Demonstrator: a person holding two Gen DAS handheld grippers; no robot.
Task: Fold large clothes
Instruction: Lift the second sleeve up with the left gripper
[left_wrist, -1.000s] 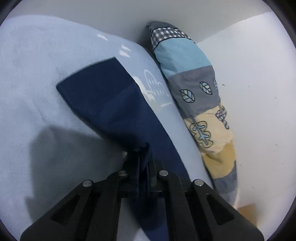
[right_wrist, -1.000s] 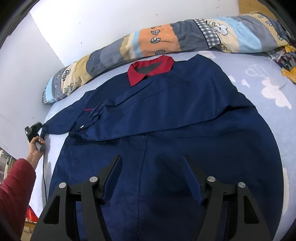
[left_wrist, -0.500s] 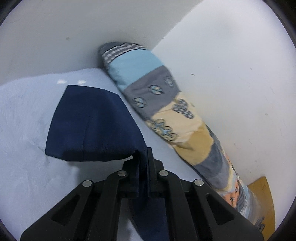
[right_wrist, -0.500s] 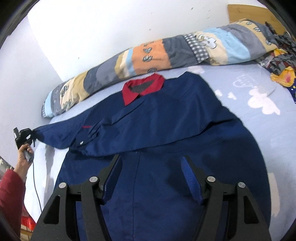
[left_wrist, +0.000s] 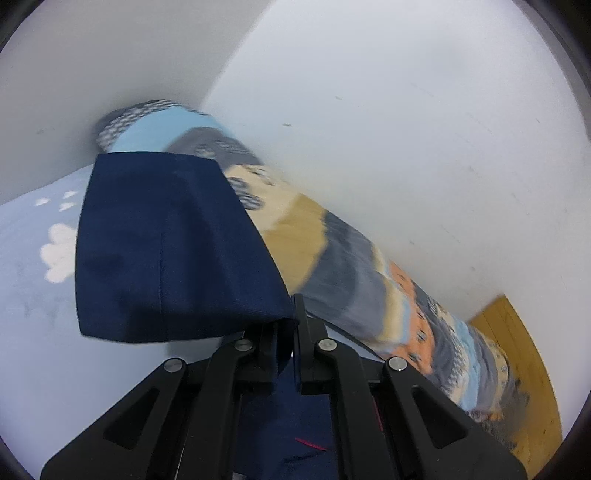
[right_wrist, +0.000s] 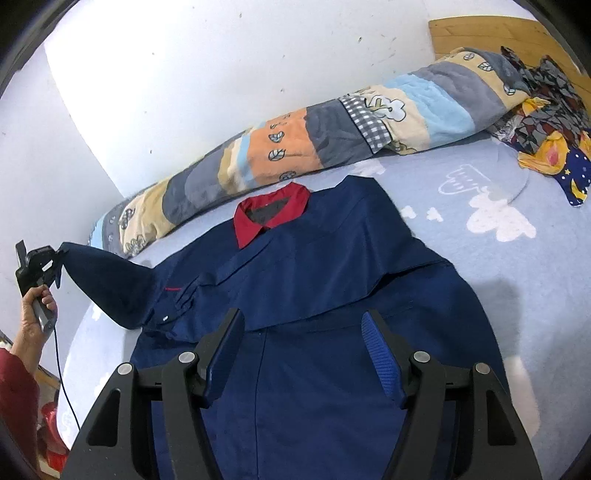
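Right wrist view: a large navy shirt (right_wrist: 332, 295) with a red collar (right_wrist: 271, 216) lies flat on the light blue bedsheet (right_wrist: 498, 258), collar toward the far wall, its right sleeve already folded across the chest. Its left sleeve (right_wrist: 110, 280) is lifted off the bed at the left, drawn up to a point where the left gripper (right_wrist: 55, 264) pinches the cuff end, held in a person's hand (right_wrist: 37, 314) with a red sleeve at the frame edge. In the left wrist view the left gripper (left_wrist: 293, 332) has its jaws pressed together on the navy cuff (left_wrist: 177, 251), which hangs in front of the camera above the sheet. The right gripper (right_wrist: 303, 354) hovers over the near, lower part of the shirt with its blue-padded jaws spread and nothing between them. Along the far wall lies a long patchwork bolster (right_wrist: 332, 136); a heap of patterned clothes (right_wrist: 546, 122) sits at the far right, beside a wooden headboard (right_wrist: 498, 37).
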